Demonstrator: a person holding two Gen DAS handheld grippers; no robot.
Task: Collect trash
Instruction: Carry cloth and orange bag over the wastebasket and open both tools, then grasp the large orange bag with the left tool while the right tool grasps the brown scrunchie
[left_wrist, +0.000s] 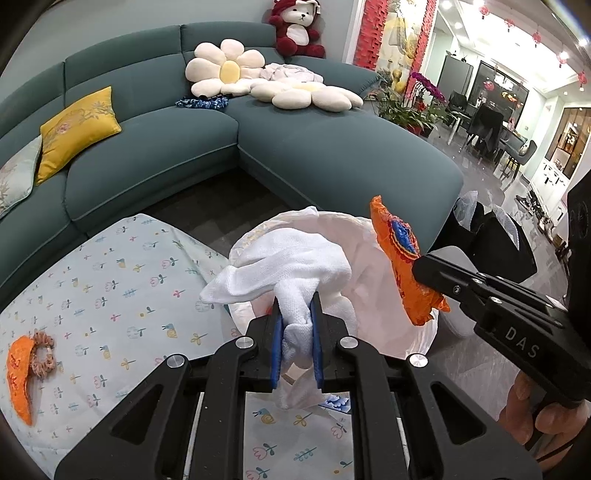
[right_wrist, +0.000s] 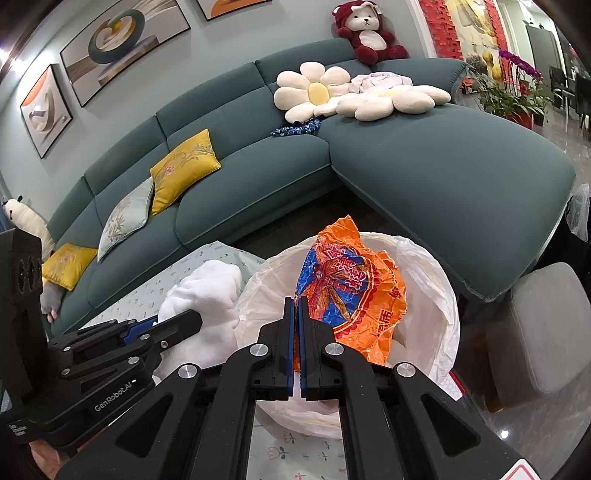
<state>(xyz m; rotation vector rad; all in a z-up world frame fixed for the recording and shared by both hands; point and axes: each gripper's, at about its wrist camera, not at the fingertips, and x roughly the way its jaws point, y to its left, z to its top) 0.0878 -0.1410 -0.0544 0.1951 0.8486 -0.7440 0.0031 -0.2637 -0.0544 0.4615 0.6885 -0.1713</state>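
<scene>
My left gripper (left_wrist: 297, 310) is shut on a crumpled white cloth (left_wrist: 291, 266) and holds it at the near rim of the white-lined trash bin (left_wrist: 384, 295). My right gripper (right_wrist: 297, 306) is shut on an orange and blue snack wrapper (right_wrist: 354, 291), held over the open bin bag (right_wrist: 428, 295). The right gripper and wrapper (left_wrist: 399, 258) show at the right of the left wrist view. The left gripper and cloth (right_wrist: 207, 291) show at the left of the right wrist view. Another orange wrapper (left_wrist: 20, 373) lies on the floral tablecloth (left_wrist: 110, 288) at far left.
A pink scrunchie (left_wrist: 44, 354) lies beside the orange wrapper on the table. A teal corner sofa (left_wrist: 258, 147) with yellow cushions, flower pillows and a plush bear stands behind. A grey stool (right_wrist: 539, 332) and a black bin (left_wrist: 495, 240) stand to the right.
</scene>
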